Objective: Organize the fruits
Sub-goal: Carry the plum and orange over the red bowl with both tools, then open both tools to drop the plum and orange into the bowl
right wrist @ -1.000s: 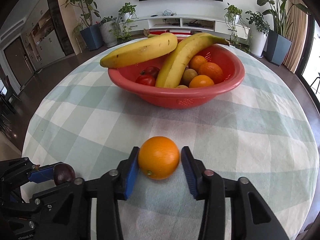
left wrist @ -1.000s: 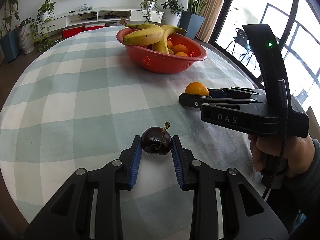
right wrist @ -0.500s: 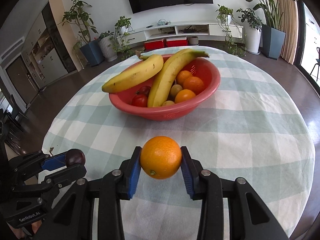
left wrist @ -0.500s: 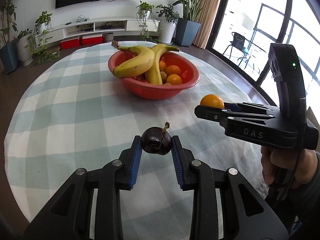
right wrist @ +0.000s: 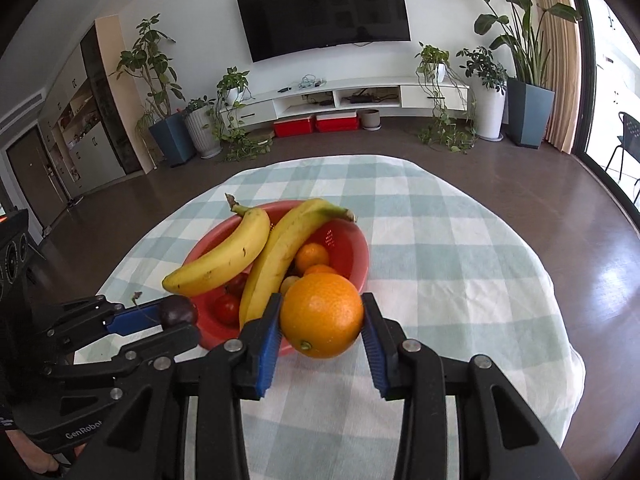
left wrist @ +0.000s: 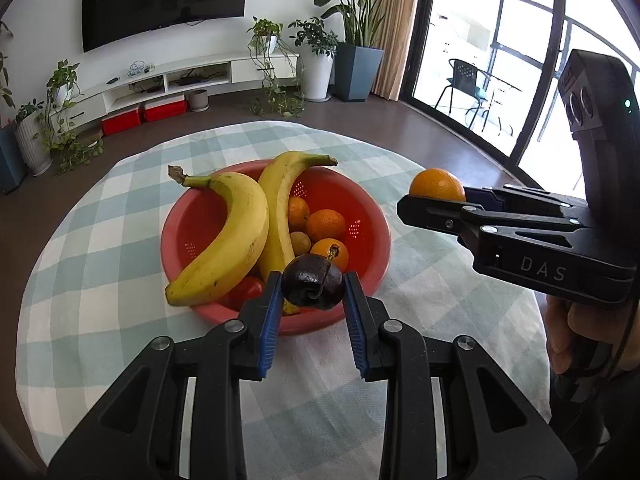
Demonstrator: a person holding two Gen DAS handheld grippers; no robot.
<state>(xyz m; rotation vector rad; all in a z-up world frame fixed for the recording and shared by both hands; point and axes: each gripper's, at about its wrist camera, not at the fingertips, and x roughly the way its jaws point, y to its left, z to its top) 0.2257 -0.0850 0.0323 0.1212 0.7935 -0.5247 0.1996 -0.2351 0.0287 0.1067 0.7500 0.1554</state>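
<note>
Left tongs (left wrist: 312, 294) clenched on a dark plum (left wrist: 313, 282), stem curling across its front; blue pads (left wrist: 269, 320) pinch it at the widest part, likely so the round fruit cannot roll out. Plum held in the air, at the near rim of the red bowl (left wrist: 372, 220).

Right tongs (right wrist: 322, 330) clenched on a large orange (right wrist: 322, 315), gripped across its middle, stem scar facing down and forward. It hangs above the tabletop (right wrist: 460, 264), near the bowl's front edge and a little right of it.

Bowl sits mid-tabletop on a green-and-white check cloth. Inside: two bananas (left wrist: 236, 240) lying across the rim, small oranges (left wrist: 325, 224), a red tomato (right wrist: 227, 307) and a pale round fruit. Bananas take the left half; open space shows at the right wall, so that side looks the easier drop point.

Judged step: both fruits carried to the bowl, release not yet made. Both tongs sit close together, so dropping one at a time seems wise.

Writing: "DAS" on the right tool's body in the left view; "GenRobot" on the left tool in the right view.
</note>
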